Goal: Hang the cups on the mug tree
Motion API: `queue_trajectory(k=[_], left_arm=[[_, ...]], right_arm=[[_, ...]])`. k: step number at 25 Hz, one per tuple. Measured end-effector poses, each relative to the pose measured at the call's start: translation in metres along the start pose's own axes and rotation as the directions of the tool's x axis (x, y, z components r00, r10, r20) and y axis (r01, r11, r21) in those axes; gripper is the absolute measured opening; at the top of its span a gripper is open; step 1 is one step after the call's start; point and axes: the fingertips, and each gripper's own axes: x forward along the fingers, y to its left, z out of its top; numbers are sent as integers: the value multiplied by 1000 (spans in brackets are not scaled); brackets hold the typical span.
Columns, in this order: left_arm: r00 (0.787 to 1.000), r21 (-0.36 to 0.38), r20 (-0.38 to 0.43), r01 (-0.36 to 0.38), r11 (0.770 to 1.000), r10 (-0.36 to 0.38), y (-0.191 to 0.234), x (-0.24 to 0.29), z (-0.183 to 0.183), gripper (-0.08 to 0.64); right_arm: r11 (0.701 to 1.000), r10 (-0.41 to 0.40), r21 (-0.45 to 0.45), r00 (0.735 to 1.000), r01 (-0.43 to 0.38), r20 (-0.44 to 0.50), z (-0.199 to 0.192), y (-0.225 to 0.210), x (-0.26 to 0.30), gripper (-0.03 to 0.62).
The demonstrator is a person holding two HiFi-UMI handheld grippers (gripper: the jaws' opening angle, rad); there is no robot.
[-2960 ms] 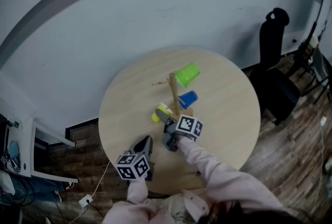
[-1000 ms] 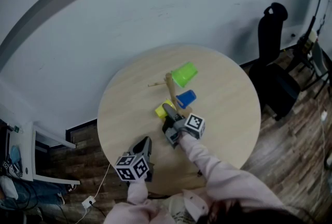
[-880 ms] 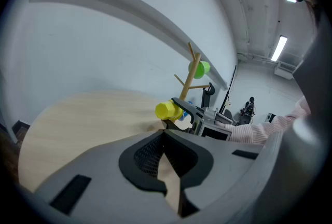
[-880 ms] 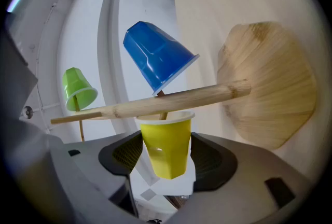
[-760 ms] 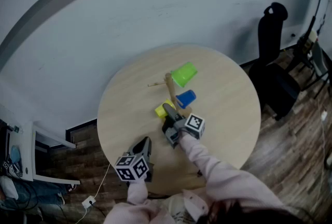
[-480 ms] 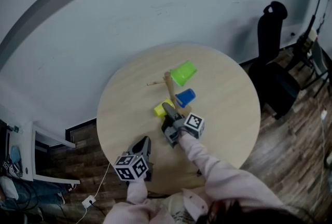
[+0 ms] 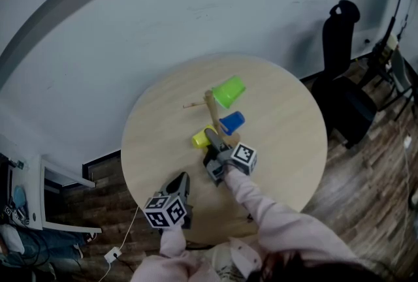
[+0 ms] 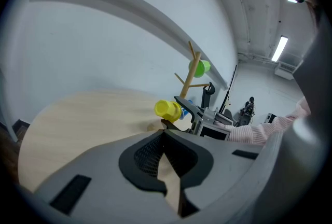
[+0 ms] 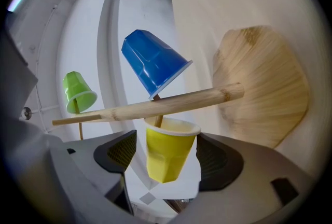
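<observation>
Letting go, the right gripper (image 9: 167, 163) is spreading its jaws clear of the yellow cup (image 9: 168, 140), which is hanging on the mug tree (image 9: 155, 106); the task is likely finishing.

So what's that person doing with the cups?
A person is hanging cups on a mug tree with two hand-held grippers. The green cup and blue cup already hang there. The right gripper has just been opening its jaws around the yellow cup, which sits on a peg, gaps either side. The left gripper hangs shut over the table.
</observation>
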Motion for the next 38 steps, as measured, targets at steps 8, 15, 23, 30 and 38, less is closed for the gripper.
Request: queue_trajectory(k=[8, 15, 23, 30, 38], left_arm=[[1000, -5, 0, -1, 1000, 1, -1, -3, -1, -5], [1000, -5, 2, -4, 1000, 4, -2, -6, -2, -5], [1000, -1, 4, -4, 1000, 4, -7, -13, -6, -5], [1000, -2, 5, -4, 1000, 4, -15, -18, -12, -5], [1000, 1, 16, -5, 1000, 5, -28, -24, -21, -5]], right_arm=[[1000, 6, 17, 1000, -5, -15, -7, -1, -3, 407], [1000, 14, 1, 998, -14, -54, -17, -1, -6, 423], [999, 38, -32, 993, -41, -110, -31, 4, -13, 422], [994, 56, -79, 981, -71, -187, -48, 14, -22, 388], [975, 57, -187, 953, -117, -299, -67, 22, -37, 335]])
